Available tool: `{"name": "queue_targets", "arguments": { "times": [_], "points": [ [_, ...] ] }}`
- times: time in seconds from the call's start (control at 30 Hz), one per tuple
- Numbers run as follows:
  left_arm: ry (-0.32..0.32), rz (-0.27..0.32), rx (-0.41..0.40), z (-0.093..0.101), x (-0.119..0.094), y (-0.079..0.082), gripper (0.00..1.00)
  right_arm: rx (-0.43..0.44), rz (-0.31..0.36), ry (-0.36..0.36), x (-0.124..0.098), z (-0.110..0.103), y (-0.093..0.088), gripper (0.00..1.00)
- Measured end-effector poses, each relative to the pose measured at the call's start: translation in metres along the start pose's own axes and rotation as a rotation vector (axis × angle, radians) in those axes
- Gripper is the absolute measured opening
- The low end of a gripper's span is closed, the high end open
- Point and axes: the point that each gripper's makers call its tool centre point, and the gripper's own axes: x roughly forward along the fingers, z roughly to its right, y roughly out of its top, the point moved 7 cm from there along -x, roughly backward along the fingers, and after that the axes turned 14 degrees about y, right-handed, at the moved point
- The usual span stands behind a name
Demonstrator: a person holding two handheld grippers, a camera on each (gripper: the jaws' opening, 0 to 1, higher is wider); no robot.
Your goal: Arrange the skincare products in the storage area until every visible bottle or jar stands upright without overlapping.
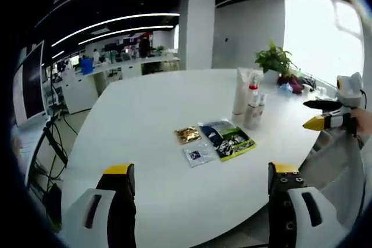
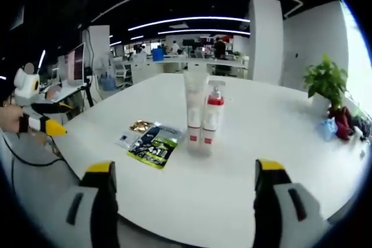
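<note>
Upright on the white table (image 1: 145, 114) stand a tall white tube (image 1: 240, 92), a white pump bottle with a red collar (image 1: 252, 104) and a smaller bottle (image 1: 261, 107), close together. In the right gripper view the tube (image 2: 195, 111) and pump bottle (image 2: 210, 121) stand side by side. Flat beside them lie a gold sachet (image 1: 188, 135), a green-and-black packet (image 1: 229, 140) and a clear packet (image 1: 197, 155). My left gripper (image 1: 200, 193) is open over the near table edge, holding nothing. My right gripper (image 2: 186, 184) is open too, well short of the bottles, and comes into the left gripper view (image 1: 306, 114) at the right.
A potted plant (image 1: 273, 59) stands behind the bottles, with red and blue items (image 1: 290, 82) beside it. Wide bare tabletop surrounds the products. My left gripper (image 2: 67, 119) comes in beyond the table's left edge in the right gripper view. Office desks and monitors line the background.
</note>
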Motion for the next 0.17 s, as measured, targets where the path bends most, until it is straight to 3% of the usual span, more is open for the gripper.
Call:
{"name": "queue_targets", "arguments": {
  "times": [0.17],
  "points": [
    [-0.003,-0.004,-0.001,-0.0008,0.0008,-0.0011,0.92,0.002,-0.005,0.004,0.0006,-0.0002,-0.0008,1.0]
  ]
}}
